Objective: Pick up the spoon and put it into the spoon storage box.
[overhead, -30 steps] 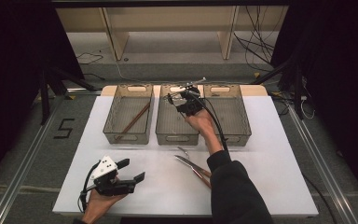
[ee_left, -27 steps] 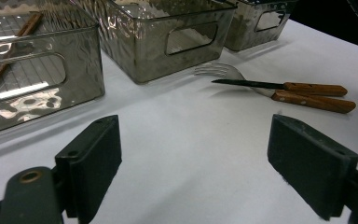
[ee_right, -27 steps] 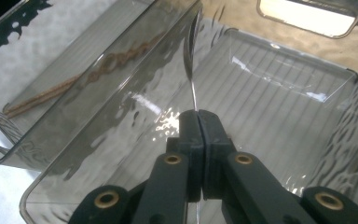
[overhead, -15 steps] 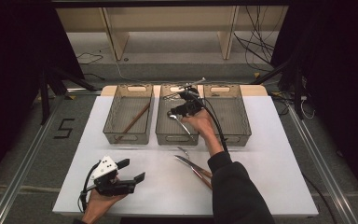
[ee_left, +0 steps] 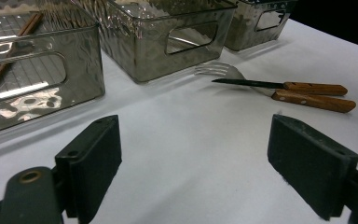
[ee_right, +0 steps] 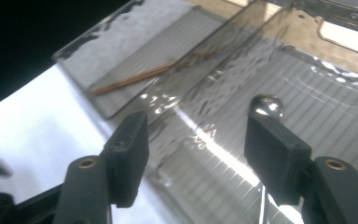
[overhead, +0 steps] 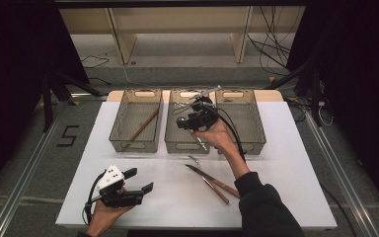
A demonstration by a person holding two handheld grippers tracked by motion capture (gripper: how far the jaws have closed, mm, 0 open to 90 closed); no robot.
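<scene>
High view: spoon [overhead: 201,142] in middle bin [overhead: 173,136]

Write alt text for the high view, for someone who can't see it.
The right gripper, jaws just opened, hovers over the middle bin where a spoon lies. The left gripper rests open on the white table; a fork and knife lie nearby.

The hand-held gripper [ee_right: 193,154], jaws just opening, hovers over the middle bin [ee_right: 307,93] holding a spoon [ee_right: 266,105].

Overhead plus two tool-mounted close-ups — shared bins [overhead: 187,129]
</scene>
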